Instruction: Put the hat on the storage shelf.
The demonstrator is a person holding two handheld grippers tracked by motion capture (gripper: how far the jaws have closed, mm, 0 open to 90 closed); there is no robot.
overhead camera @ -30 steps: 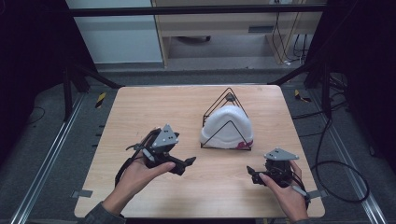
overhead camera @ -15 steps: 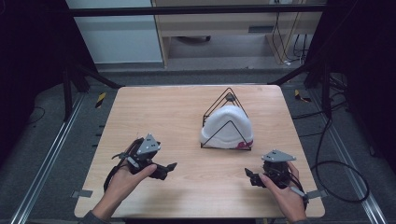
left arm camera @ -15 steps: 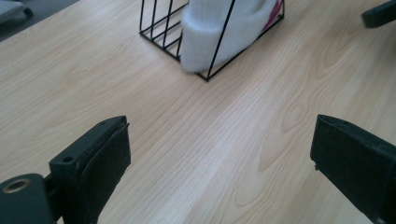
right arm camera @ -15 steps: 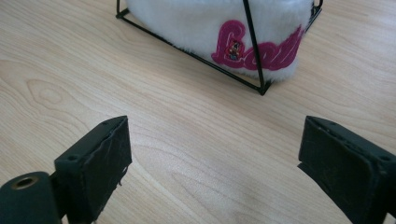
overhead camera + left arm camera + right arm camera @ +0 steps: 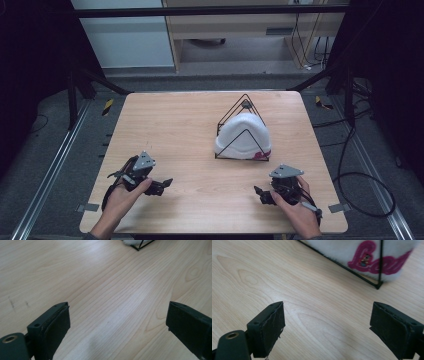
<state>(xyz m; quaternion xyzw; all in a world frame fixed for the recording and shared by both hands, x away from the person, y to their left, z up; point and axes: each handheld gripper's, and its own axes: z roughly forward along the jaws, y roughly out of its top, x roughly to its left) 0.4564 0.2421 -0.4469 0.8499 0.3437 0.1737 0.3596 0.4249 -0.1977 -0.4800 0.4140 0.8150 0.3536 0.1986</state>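
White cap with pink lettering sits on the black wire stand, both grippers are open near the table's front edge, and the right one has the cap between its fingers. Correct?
Not quite: the right gripper is open over bare table, the cap apart; see the right gripper view.

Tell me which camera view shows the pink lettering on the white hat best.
The right gripper view: the pink lettering is large there, behind the black wire stand, though cut off at the top. The high view shows the whole white hat, but the lettering is a small pink mark. The left gripper view catches a white corner.

Dim, dark-edged high view; bright, evenly lit tabletop [image 5: 190,130], soft blur on near jaws.
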